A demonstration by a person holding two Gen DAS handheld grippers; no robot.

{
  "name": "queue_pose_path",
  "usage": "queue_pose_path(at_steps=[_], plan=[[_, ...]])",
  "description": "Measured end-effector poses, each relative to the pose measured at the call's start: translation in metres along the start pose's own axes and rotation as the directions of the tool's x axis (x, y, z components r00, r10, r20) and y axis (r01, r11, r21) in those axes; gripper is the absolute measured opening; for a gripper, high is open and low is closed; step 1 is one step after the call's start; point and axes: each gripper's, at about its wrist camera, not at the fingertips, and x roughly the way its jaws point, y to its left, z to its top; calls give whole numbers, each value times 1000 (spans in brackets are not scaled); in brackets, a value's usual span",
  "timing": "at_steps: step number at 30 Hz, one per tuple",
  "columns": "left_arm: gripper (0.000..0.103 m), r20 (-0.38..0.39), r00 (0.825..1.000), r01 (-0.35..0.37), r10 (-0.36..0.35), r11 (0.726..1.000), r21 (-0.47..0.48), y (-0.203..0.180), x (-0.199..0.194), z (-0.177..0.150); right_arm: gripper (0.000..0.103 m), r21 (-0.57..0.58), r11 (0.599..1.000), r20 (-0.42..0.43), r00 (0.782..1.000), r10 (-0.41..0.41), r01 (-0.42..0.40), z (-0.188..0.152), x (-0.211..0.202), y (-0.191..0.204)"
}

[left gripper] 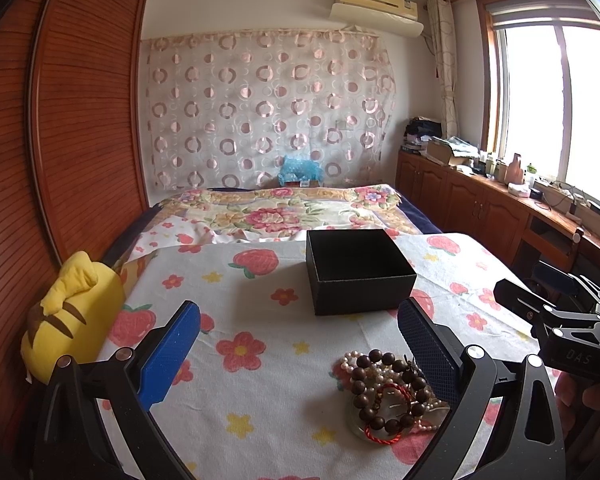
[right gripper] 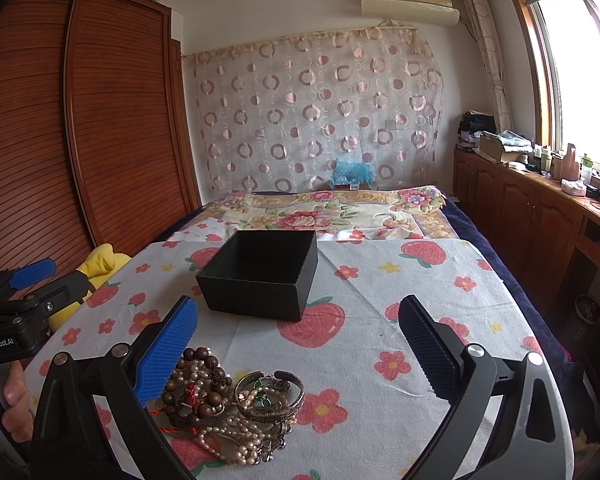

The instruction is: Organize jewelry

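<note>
Between the two grippers, on a flower-printed cloth (right gripper: 380,280) spread over the desk, lies the jewelry pile (right gripper: 228,408): a dark wooden bead bracelet (left gripper: 384,392), pearl strands (right gripper: 236,444), a silver bangle (right gripper: 270,398) and a red cord, all tangled together and touching. Beyond it, toward the bed, stands the open black box (right gripper: 260,276), apparently empty, well apart from the pile.

The left gripper (left gripper: 300,344) hangs with its jaws spread wide and holds nothing; in its own view the pile sits low and to the right, just beside the dark right-hand finger. The right gripper (right gripper: 300,344) is likewise wide apart and empty; in its view the pile sits low and to the left, with the bead bracelet right against the blue left-hand finger, though contact cannot be confirmed.

So the pile lies inward of each gripper, and neither is centred over it. The right gripper looks slightly better placed, since the bangle lies inside its span. Whichever goes would likely need to shift sideways toward the pile, close on one piece, then carry it forward to the box, which sits straight ahead. The tangle may drag neighbouring strands along.
</note>
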Motion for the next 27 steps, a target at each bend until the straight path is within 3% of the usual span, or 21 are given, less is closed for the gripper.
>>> queue_pose_path(at_steps=[27], plan=[[95, -25, 1000, 5, -5, 1000, 2, -8, 3, -4, 101, -2, 1000, -12, 1000, -1, 1, -2, 2, -3]])
